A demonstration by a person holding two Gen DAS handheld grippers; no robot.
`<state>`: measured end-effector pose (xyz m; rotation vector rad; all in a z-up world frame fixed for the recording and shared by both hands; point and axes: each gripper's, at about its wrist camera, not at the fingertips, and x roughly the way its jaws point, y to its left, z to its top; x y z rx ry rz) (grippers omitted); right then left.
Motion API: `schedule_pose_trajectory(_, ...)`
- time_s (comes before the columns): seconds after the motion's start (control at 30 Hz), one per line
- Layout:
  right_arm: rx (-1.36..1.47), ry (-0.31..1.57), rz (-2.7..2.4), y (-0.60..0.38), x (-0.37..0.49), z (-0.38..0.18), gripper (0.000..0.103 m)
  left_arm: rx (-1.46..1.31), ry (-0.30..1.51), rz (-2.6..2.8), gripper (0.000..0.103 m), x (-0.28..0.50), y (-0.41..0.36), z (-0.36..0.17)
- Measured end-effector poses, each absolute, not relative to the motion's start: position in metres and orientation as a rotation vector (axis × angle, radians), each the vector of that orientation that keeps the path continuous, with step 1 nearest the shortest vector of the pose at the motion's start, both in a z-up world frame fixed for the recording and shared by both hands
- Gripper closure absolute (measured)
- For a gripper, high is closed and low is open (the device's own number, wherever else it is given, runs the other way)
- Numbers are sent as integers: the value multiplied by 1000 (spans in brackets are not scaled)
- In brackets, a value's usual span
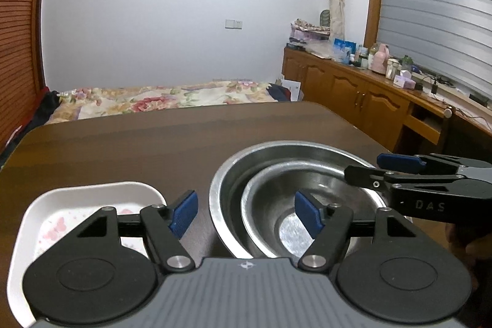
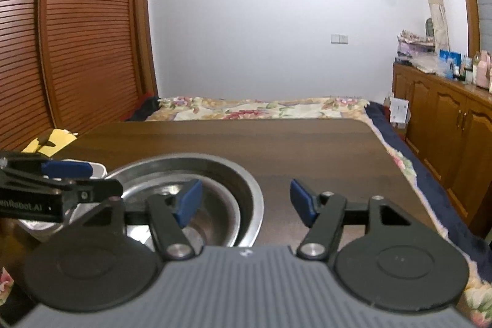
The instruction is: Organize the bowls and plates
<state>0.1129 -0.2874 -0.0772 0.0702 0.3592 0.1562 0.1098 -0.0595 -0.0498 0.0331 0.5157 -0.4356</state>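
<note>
Bowls nested; white plate (image 1: pixel 89 199) unsorted.
Both your left gripper (image 1: pixel 246 212) and right gripper (image 2: pixel 246 202) gape wide, holding nothing; small bowl (image 1: pixel 307 205) sits inside the large bowl (image 1: pixel 233 174); take the plate at nine o'clock.

white wall (image 1: pixel 153 20) | floral bed (image 1: pixel 160 100) | wooden cabinets (image 1: pixel 353 91) | slatted wardrobe (image 2: pixel 77 36)

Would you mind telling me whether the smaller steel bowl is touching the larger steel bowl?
Touching. The left wrist view shows the smaller steel bowl nested inside the larger steel bowl, resting against its inner wall toward the near right, with no gap there.

White pink-flowered tray (image 1: pixel 92 192), silver bowls (image 1: pixel 307 156), blue-tipped tongs (image 1: pixel 246 212).
</note>
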Motion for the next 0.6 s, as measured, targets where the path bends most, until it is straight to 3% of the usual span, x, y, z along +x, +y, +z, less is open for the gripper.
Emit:
schedule_pose_trajectory(0.2, 96, 382, 171, -288, 116, -87, 38, 29, 524, -441, 31, 109, -61, -53)
schedule_pose_trajectory(0.6, 162, 386, 207, -289, 117, -94, 41, 35, 541, -425, 48, 108, -65, -60)
